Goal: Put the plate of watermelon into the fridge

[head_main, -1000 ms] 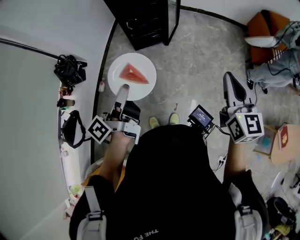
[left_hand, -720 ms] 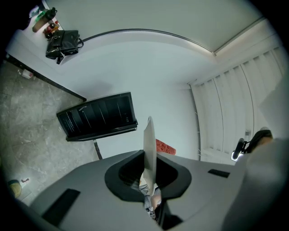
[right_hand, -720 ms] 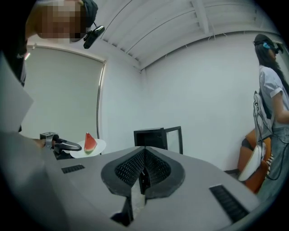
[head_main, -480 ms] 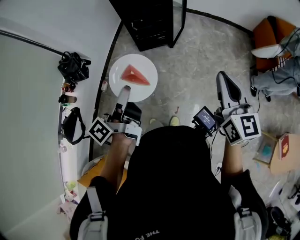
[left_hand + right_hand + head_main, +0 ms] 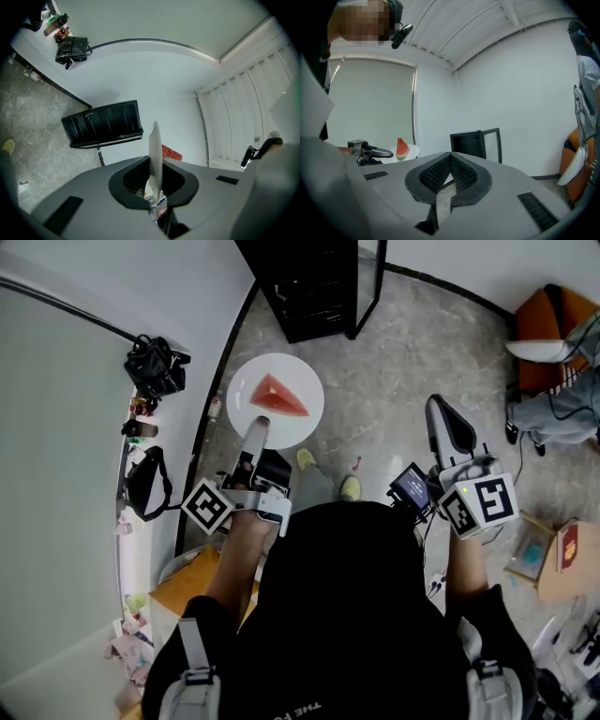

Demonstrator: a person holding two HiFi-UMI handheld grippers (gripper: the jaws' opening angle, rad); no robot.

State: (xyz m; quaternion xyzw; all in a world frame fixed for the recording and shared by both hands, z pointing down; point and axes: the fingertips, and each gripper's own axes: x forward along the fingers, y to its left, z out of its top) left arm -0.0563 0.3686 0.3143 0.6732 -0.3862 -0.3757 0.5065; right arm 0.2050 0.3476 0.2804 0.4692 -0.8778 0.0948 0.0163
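The left gripper (image 5: pixel 255 430) stays clamped on the round white plate (image 5: pixel 302 426) with its red watermelon wedge (image 5: pixel 278 397), while the closed, empty right gripper (image 5: pixel 446 418) has drifted leftward.

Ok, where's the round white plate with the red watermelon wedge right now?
Head view, upper left of centre: the round white plate is held by its near rim in the left gripper, over the floor before the black fridge.
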